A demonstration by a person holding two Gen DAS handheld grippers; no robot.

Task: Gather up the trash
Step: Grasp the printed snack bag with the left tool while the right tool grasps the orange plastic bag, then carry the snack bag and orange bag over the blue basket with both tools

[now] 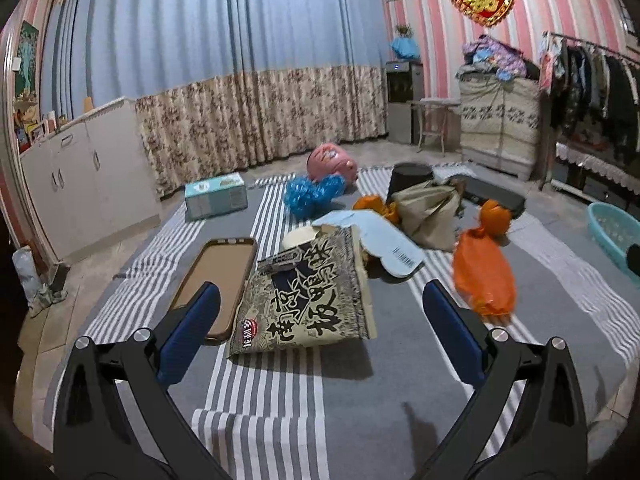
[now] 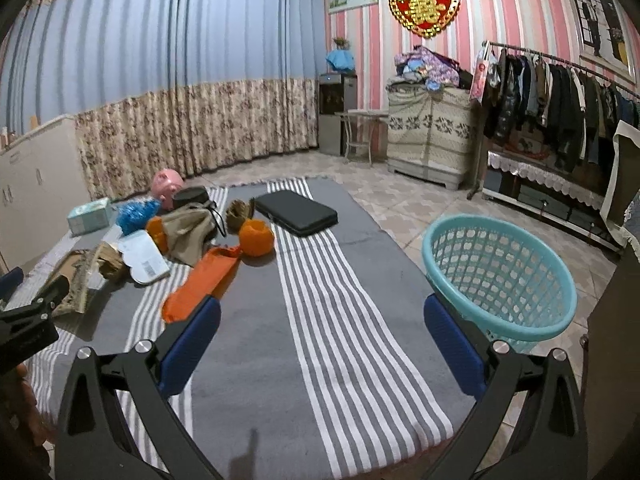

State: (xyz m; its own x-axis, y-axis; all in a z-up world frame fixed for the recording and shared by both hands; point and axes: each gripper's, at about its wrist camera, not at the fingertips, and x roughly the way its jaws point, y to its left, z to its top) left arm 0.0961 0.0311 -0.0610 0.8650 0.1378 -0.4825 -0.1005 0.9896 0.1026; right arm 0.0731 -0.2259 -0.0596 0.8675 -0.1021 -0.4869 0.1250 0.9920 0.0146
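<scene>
A: Left wrist view?
B: The left gripper point(image 1: 320, 324) is spread wide, empty. A printed snack bag point(image 1: 308, 300) lies between the jaws on the striped mat point(image 1: 280, 400); a phone case point(image 1: 218, 276) sits by the left jaw, an orange plastic bag point(image 1: 484, 276) just beyond the right.
A: Right wrist view?
B: The right gripper point(image 2: 322, 338) is released over bare mat. The orange bag touches the left jaw's tip; a teal basket point(image 2: 500, 280) stands beside the right jaw.

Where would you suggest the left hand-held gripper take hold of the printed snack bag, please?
Probably the snack bag's near bottom edge, approached straight ahead from the open left hand-held gripper. That edge looks propped off the striped mat, casting shadow beneath, so one finger could slip under.
</scene>
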